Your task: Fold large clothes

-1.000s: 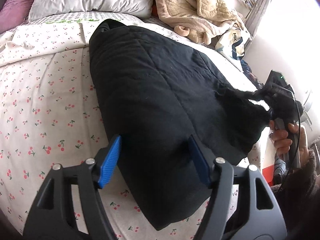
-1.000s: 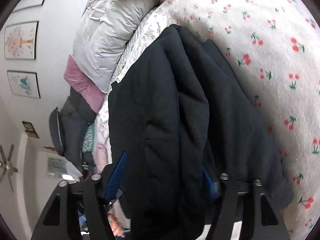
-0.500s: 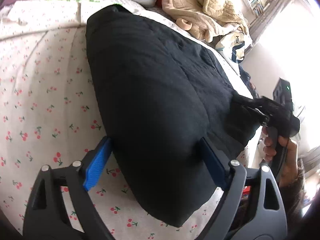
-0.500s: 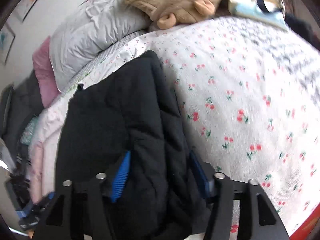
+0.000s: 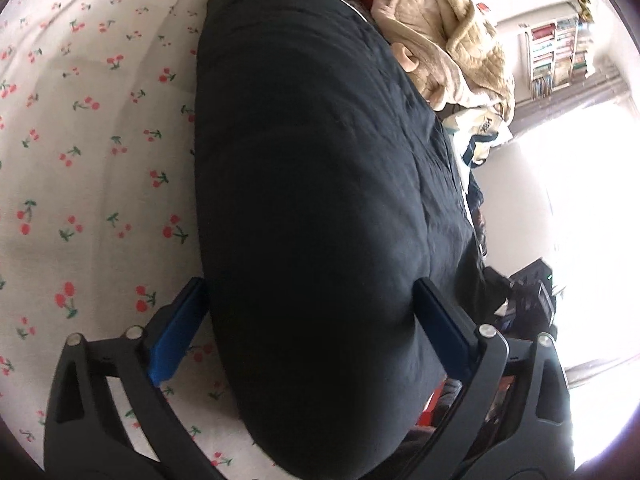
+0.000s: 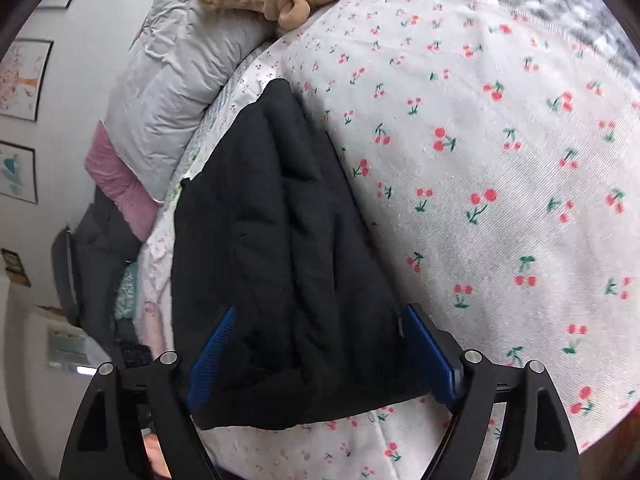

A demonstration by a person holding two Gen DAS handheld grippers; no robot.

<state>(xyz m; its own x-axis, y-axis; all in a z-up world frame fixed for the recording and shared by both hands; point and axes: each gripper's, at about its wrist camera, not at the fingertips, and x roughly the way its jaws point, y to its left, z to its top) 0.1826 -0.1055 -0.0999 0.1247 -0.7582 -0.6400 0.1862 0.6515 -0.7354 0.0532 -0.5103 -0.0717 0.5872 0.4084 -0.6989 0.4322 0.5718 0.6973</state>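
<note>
- Item under work: one black quilted garment (image 5: pixel 320 200), doubled over into a long padded bundle. It lies on the cherry-print bedspread (image 5: pixel 80 160), running from the bed's near edge, where both grippers are, up toward the pillows (image 6: pixel 168 80) at the head end.
- Step in hand, as judged: release after a fold. The bundle rests on the bedspread under its own weight; no part appears lifted.
- Left gripper (image 5: pixel 308 320): jaws opening and already very wide. The rounded near end of the garment sits between the blue pads (image 5: pixel 176 340); whether the pads touch the cloth cannot be told for certain, but no pinch or bunching shows.
- Right gripper (image 6: pixel 320 352): jaws opening, fairly wide. The garment's near corner lies between its blue pads (image 6: pixel 428 356); the cloth looks slack and not clamped.
- Pose: both grippers point forward and steeply down onto the bed, one at each side of the garment's near end. The right gripper's body appears dark at the right margin of the left wrist view, beyond the bundle.
- Next move, as judged: draw both grippers back clear of the cloth without dragging it, then take fresh holds for a further fold or smooth the bundle flat.
- Other items noted: a beige fleece garment (image 5: pixel 448 40) heaped near the pillows, well apart from the work.
</note>
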